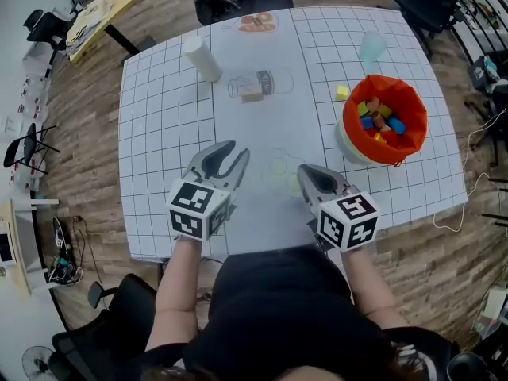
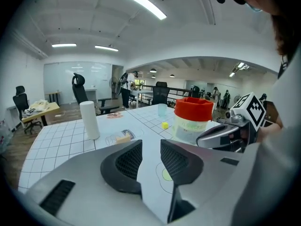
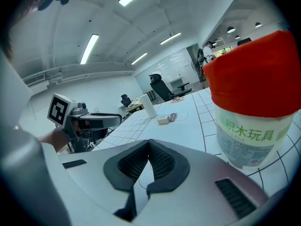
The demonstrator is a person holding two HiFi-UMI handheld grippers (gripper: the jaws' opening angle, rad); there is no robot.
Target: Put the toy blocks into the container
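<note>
Gridded table (image 1: 159, 117) holds the red-lined container (image 1: 414, 111) of blocks (image 1: 375, 117), with one yellow block (image 1: 341, 93) just beside it. The left gripper (image 1: 235, 154) is parted and empty; the right gripper (image 1: 306, 170) is closed on nothing. Both are seemingly resting between picks.

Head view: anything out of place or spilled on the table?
Two strays: a small yellow cube beside the orange-lined white container, and a tan block on the white gridded table. Nothing spilled or tipped.

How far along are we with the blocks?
Done: several blocks sit in the container. In hand: nothing; the left gripper is open and empty, the right gripper shut and empty. Remaining: a yellow block beside the container and a beige block farther across the table.
</note>
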